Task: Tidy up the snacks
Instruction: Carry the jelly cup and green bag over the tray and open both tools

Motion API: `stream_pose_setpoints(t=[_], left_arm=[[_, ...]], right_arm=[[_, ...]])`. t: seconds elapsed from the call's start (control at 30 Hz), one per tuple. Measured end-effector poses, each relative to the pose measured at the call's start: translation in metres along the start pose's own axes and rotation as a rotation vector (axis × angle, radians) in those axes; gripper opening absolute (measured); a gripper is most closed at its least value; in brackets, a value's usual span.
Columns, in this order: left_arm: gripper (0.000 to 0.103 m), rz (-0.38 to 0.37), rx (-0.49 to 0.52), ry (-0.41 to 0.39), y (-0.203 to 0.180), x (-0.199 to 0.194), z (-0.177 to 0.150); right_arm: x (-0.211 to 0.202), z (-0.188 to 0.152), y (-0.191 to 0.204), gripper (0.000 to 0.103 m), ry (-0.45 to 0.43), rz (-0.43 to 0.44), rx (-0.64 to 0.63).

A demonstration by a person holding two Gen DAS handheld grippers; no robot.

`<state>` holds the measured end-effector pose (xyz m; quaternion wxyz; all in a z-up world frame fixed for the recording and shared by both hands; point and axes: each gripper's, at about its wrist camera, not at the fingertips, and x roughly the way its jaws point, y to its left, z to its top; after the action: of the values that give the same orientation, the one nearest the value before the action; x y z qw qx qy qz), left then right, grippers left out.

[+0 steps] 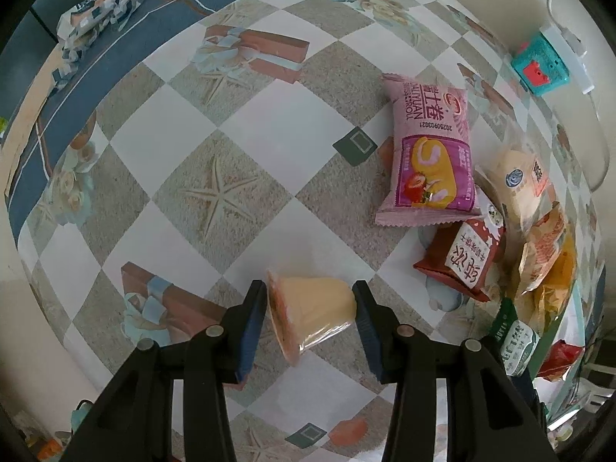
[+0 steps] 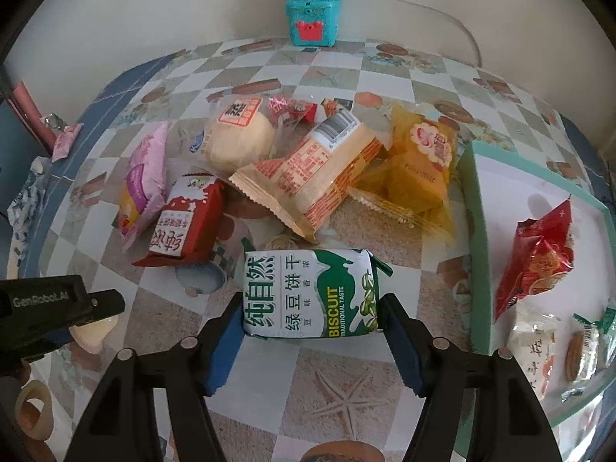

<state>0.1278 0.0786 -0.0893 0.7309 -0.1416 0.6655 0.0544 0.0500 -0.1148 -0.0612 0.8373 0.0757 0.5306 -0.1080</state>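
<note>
Gripping a green-bean biscuit pack point(image 2: 310, 295) across its short ends, the right hand-held gripper point(image 2: 312, 331) has both blue pads against the wrapper, pack level and label up, just off the heap; likely bound for the teal-rimmed tray point(image 2: 475, 231) close on its right, where a red packet point(image 2: 537, 258) and two small wrapped snacks already lie. Left hand-held gripper point(image 1: 310, 306) pinches a jelly cup point(image 1: 312, 313) lying on its side, one pad on the lid end, one on the base, which suits a tapered cup that would slip if squeezed on its walls. Beyond it on the checked surface point(image 1: 215, 177): pink Swiss-roll pack point(image 1: 431, 154), dark red pouch point(image 1: 462, 258), pale bun pack point(image 1: 516, 181), loosely heaped, unsorted. Teal toy box point(image 2: 311, 19) stands by the wall.
</note>
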Motion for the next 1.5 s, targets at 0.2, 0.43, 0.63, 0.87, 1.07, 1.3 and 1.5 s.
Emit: stream_pose_setpoints(t=[0.2, 0.43, 0.63, 0.87, 1.07, 1.3, 1.5], left_arm=[[0.044, -0.036, -0.012, -0.016, 0.006, -0.011, -0.002], [0.041, -0.061, -0.028, -0.023, 0.013, -0.018, 0.001], [0.041, -0.067, -0.025, -0.039, 0.008, -0.031, -0.003], [0.041, -0.084, -0.02, -0.087, 0.007, -0.053, -0.007], [0.041, -0.103, -0.008, -0.144, 0.004, -0.077, -0.013], [0.04, -0.135, 0.037, -0.204, -0.011, -0.101, -0.021], [0.041, -0.146, 0.084, -0.223, -0.033, -0.107, -0.027]], right_arm=[[-0.007, 0.002, -0.003, 0.071, -0.01, 0.006, -0.001], [-0.015, 0.004, -0.005, 0.071, -0.025, 0.01, -0.002], [-0.022, 0.007, -0.006, 0.071, -0.038, 0.014, -0.002], [-0.035, 0.012, -0.01, 0.071, -0.066, 0.015, 0.006], [-0.054, 0.017, -0.014, 0.071, -0.108, 0.008, 0.011], [-0.083, 0.023, -0.029, 0.071, -0.171, -0.007, 0.04], [-0.098, 0.024, -0.058, 0.071, -0.197, -0.043, 0.1]])
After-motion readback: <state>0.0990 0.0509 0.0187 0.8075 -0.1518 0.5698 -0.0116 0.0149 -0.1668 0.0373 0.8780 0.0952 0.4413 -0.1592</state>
